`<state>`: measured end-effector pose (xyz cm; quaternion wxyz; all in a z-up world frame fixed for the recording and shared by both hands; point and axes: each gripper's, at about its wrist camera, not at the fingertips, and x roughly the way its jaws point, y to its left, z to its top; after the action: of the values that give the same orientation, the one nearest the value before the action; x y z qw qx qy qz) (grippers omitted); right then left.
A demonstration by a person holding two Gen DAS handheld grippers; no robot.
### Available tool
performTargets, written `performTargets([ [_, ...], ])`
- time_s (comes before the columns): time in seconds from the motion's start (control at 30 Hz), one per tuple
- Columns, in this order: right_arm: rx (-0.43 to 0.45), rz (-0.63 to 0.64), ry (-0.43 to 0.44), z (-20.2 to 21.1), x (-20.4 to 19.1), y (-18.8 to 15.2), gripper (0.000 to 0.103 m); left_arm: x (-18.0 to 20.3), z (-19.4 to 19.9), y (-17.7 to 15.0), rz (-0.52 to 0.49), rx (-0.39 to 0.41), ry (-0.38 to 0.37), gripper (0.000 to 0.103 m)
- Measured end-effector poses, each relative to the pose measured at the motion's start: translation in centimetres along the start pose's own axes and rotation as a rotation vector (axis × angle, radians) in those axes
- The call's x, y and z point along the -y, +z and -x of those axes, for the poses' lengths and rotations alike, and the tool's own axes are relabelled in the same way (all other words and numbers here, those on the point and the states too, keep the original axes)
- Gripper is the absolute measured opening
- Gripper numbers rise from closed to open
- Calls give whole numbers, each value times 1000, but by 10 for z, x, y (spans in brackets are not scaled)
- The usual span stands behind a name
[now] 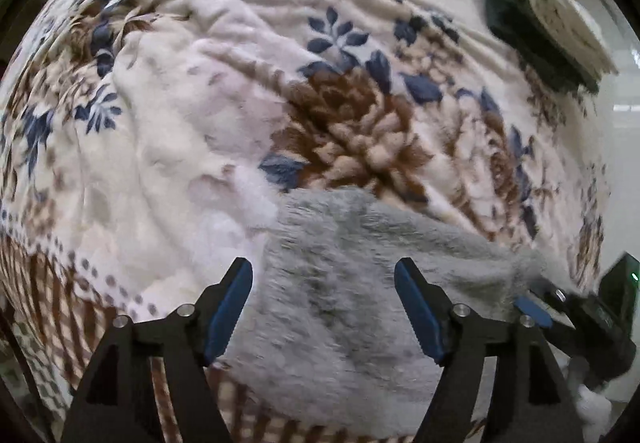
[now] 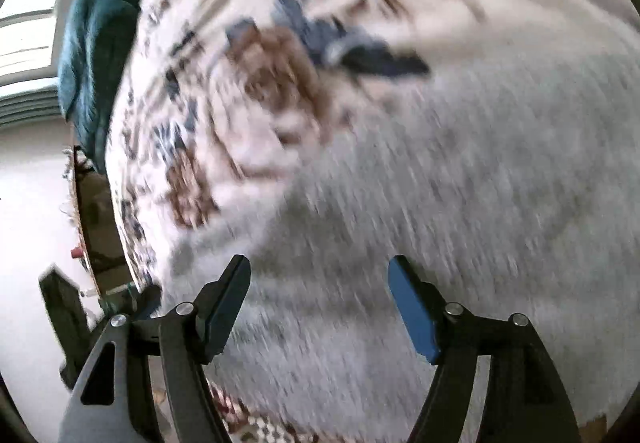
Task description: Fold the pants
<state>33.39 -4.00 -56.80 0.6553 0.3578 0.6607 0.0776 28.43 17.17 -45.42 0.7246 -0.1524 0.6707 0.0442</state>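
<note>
The left gripper point(image 1: 323, 307) has its blue-padded jaws spread wide with nothing between them, poised above the grey fleece pants point(image 1: 344, 283), which lie on the floral blanket point(image 1: 240, 83) at its near edge. The right gripper point(image 2: 319, 307) is likewise spread and empty over the pants point(image 2: 460, 203), though its view is blurred. Far off, a dark green cloth point(image 1: 520, 23) and a white towel point(image 1: 568, 15) lie at the blanket's edge.
</note>
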Motion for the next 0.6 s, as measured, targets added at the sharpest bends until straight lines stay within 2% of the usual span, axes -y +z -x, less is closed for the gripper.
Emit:
performTargets([
  [0.03, 2, 6, 4, -6, -1, 8, 43, 4, -1, -1, 2, 9, -8, 72],
  [0.07, -10, 13, -49, -20, 0, 18, 32, 9, -3, -3, 2, 9, -16, 72],
  [0.1, -26, 18, -97, -30, 3, 25, 26, 13, -8, -4, -1, 9, -13, 72],
  [0.17, -79, -17, -124, -44, 15, 36, 22, 16, -27, -11, -29, -18, 71, 72],
  [0.23, -96, -23, -83, -37, 14, 38, 26, -3, -52, -22, -16, -97, 154, 72],
  [0.27, -88, -3, -73, -29, 11, 35, 32, -13, -59, -27, 12, -128, 156, 72],
  [0.3, -76, 28, -70, -16, 7, 30, 49, -25, -60, -33, 54, -149, 139, 72],
  [0.37, -52, 52, -70, 10, 7, 12, 74, -40, -41, -46, 144, -120, 65, 72],
  [0.5, 0, 25, -55, 64, 39, -37, 75, -41, 9, -80, 249, 15, -63, 72],
  [0.6, 53, -148, -22, 115, 113, -77, 78, -13, 11, -107, 238, -2, -76, 72],
])
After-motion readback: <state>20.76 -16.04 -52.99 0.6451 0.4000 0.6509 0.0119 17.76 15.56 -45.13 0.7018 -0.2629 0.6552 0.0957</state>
